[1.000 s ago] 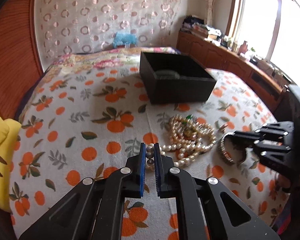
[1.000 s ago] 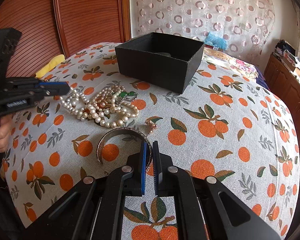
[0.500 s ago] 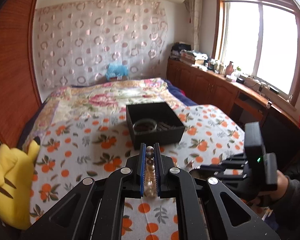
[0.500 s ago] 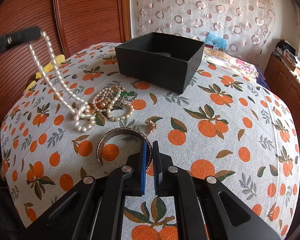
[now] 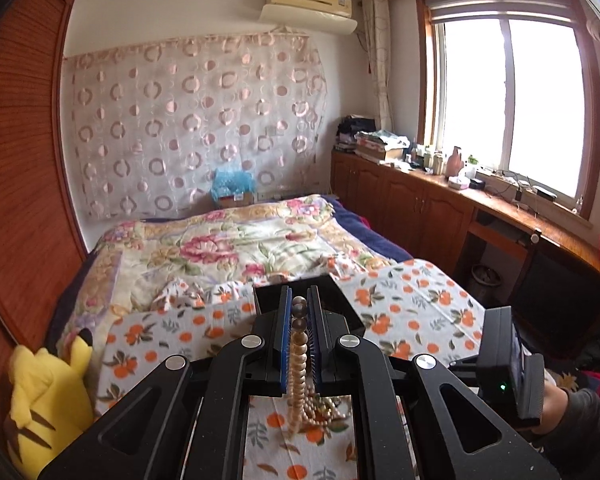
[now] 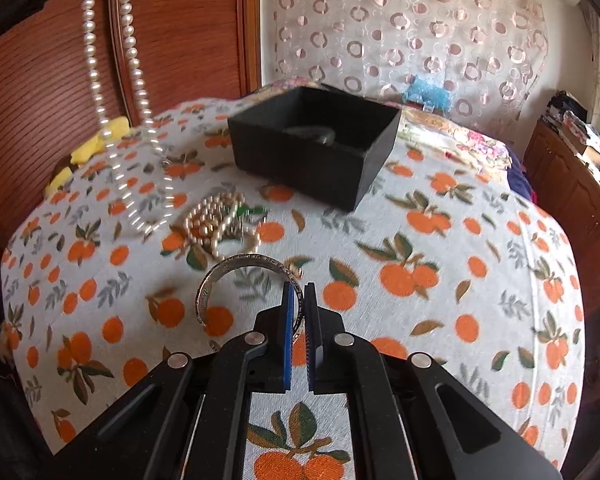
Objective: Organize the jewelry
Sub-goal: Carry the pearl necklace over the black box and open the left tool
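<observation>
The left gripper point(image 5: 299, 322) is clamped on a pearl necklace point(image 6: 129, 92), which hangs free in a long loop at the upper left of the right wrist view, its bottom blurred above the orange-print cloth point(image 6: 452, 280). The right gripper point(image 6: 299, 304) is pinched on the rim of a metal bangle point(image 6: 220, 276) low in the frame centre, though whether the bangle is off the cloth I cannot tell. The black box point(image 6: 312, 164) at upper centre seems to hold one ring-shaped piece already, so I judge the task early: both held pieces and the beaded tangle point(image 6: 216, 228) left of centre are not yet in the box.
</observation>
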Tool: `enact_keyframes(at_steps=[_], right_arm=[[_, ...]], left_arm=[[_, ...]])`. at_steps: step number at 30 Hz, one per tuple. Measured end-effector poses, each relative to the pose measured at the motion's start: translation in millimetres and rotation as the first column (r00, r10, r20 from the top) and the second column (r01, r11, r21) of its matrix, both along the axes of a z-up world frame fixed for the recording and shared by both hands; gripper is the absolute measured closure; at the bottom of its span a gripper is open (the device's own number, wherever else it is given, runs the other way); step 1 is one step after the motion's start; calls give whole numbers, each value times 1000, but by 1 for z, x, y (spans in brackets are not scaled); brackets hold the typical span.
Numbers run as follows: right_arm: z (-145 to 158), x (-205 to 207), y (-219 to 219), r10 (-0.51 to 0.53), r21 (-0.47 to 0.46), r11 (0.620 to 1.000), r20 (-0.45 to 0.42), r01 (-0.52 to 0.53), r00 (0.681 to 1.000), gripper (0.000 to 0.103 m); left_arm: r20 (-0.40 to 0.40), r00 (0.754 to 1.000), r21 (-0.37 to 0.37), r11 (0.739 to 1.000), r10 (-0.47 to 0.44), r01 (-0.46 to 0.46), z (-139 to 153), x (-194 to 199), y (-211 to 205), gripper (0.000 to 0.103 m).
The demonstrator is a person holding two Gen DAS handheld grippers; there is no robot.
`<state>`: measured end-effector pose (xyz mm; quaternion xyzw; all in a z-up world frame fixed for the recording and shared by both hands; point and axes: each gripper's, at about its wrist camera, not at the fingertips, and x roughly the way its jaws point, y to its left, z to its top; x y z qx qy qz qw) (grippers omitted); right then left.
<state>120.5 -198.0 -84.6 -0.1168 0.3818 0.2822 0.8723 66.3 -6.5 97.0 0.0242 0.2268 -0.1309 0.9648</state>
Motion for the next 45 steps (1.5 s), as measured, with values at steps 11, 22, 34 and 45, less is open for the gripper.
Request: enact_keyframes(at_steps=[11, 22, 34, 45], right_arm=[[40, 30, -5, -24, 35, 999, 93, 21, 995, 97], [64, 72, -3, -57, 70, 996, 106, 50, 993, 97], [58, 84, -3, -81, 64, 995, 105, 74, 991, 97], [54, 107, 5, -103, 69, 993, 90, 97, 991, 97]], left_arm=[[48, 999, 64, 998, 1, -4, 37, 31, -12, 96], [72, 997, 106, 994, 23, -31, 57, 65, -25, 96], [-30, 999, 76, 997, 28, -26, 8, 99, -26, 96], [-128, 992, 35, 999, 8, -3, -47, 108, -14, 96]])
